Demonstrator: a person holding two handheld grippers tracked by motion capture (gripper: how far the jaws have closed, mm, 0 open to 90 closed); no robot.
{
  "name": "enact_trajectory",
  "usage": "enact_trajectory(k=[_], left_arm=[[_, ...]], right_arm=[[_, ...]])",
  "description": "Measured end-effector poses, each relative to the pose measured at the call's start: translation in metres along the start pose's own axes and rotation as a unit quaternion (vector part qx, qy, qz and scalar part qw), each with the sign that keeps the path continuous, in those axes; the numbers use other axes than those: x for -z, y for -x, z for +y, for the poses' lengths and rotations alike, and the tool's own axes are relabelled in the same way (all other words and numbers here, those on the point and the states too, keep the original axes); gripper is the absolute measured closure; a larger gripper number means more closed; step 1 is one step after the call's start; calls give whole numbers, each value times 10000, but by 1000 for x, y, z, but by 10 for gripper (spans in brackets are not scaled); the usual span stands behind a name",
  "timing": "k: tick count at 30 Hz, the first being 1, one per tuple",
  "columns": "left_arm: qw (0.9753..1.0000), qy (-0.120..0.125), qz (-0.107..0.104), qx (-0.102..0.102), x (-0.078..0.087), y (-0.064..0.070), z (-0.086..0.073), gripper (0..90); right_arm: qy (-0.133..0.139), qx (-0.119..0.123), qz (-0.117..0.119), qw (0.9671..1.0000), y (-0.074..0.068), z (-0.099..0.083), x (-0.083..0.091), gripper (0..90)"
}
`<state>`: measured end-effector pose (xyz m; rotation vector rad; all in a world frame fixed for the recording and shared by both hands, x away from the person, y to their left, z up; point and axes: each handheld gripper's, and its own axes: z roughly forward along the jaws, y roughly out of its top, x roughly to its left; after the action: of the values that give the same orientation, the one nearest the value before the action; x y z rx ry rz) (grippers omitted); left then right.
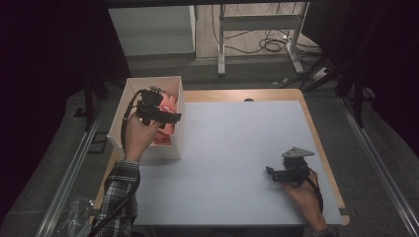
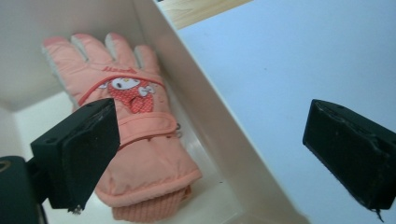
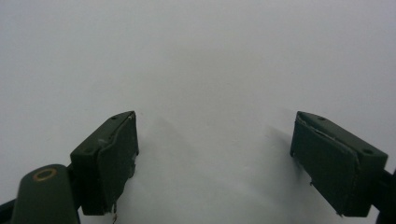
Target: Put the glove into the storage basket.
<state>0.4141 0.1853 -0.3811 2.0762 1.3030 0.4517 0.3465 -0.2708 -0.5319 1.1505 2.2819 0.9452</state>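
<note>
A salmon-pink child's glove point(image 2: 133, 140) with a cartoon patch lies palm down in a white box point(image 1: 178, 131) at the table's left; in the high view the glove point(image 1: 168, 106) shows past the hand. My left gripper point(image 1: 174, 118) hovers over the box's right side, open, one jaw above the glove and the other beyond the box wall point(image 2: 210, 126) over the table; the gripper point(image 2: 215, 154) holds nothing. My right gripper point(image 1: 269, 172) rests low on the white tabletop point(image 1: 237, 143) at the front right, open and empty, and between the jaws of the gripper point(image 3: 212, 163) is bare surface.
The white sheet covers most of a wooden table whose edge point(image 1: 316, 133) shows at the right and back. A crumpled clear plastic bag point(image 1: 74, 212) lies on the floor at the front left. Metal desk legs point(image 1: 221, 44) and cables stand beyond the table.
</note>
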Motion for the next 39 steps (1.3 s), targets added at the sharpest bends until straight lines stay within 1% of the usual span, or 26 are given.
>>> enact_trajectory(k=[4, 6, 14, 21, 26, 37, 39], left_arm=[[9998, 64, -136, -92, 0, 10, 0, 41], [9996, 67, -197, -188, -1, 14, 0, 41], [9983, 92, -439, -365, -8, 34, -3, 37], [9971, 67, -543, -538, -16, 50, -4, 36], [9952, 75, -668, -709, -20, 63, -4, 36], [9904, 152, -1012, -934, -28, 91, -7, 36], [9890, 153, -1107, -969, -30, 97, -9, 36]], right_arm=[[1, 1, 0, 10000, 0, 0, 0, 154], [1, 1, 0, 10000, 0, 0, 0, 154], [-1, -2, 0, 10000, 0, 0, 0, 154], [-1, -3, 0, 10000, 0, 0, 0, 154], [1, 2, 1, 10000, 0, 0, 0, 154], [4, 1, -1, 10000, 0, 0, 0, 154], [3, -1, -1, 10000, 0, 0, 0, 154]])
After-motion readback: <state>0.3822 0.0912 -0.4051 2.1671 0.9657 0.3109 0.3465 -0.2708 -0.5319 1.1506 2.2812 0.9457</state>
